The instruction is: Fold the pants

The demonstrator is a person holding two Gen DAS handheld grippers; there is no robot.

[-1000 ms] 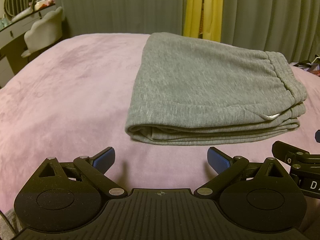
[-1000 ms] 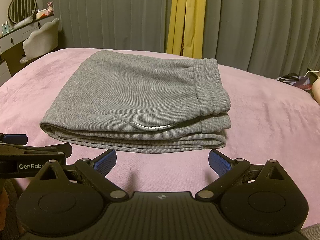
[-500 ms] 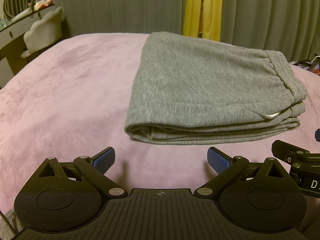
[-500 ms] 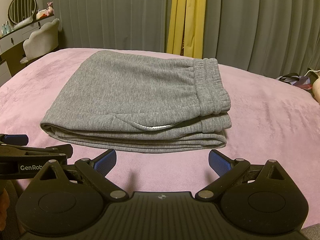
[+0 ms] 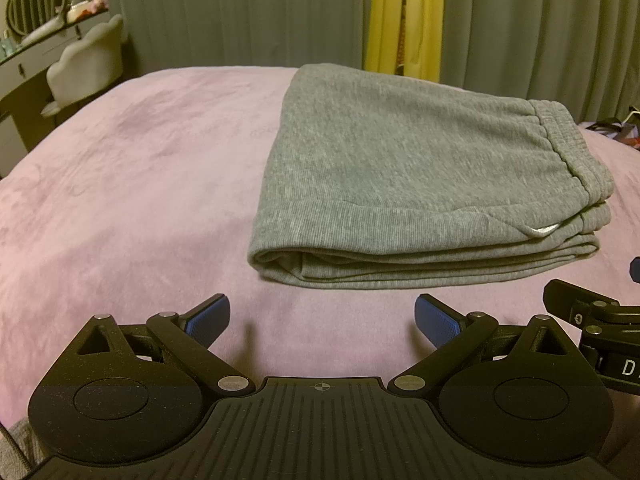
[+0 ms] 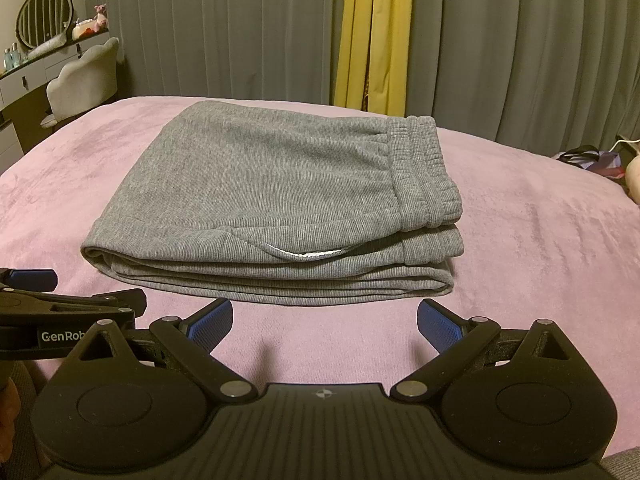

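Note:
Grey sweatpants (image 5: pixel 408 168) lie folded in a flat stack on the pink bedspread (image 5: pixel 120 184), elastic waistband to the right. They also show in the right wrist view (image 6: pixel 272 196). My left gripper (image 5: pixel 322 318) is open and empty, a little in front of the stack's near left edge. My right gripper (image 6: pixel 325 322) is open and empty, just in front of the stack's near edge. Each gripper shows at the side of the other's view: the right one (image 5: pixel 592 316), the left one (image 6: pixel 68 304).
Grey curtains (image 6: pixel 224 32) with a yellow strip (image 6: pixel 372 36) hang behind the bed. A dressing table with a round mirror (image 6: pixel 44 16) and a pale chair (image 6: pixel 84 80) stand at the far left. Some dark items (image 6: pixel 588 158) lie at the far right.
Both grippers have drifted very slightly; the pants sit marginally higher in the views. Both jaws stay open and the pants have not moved.

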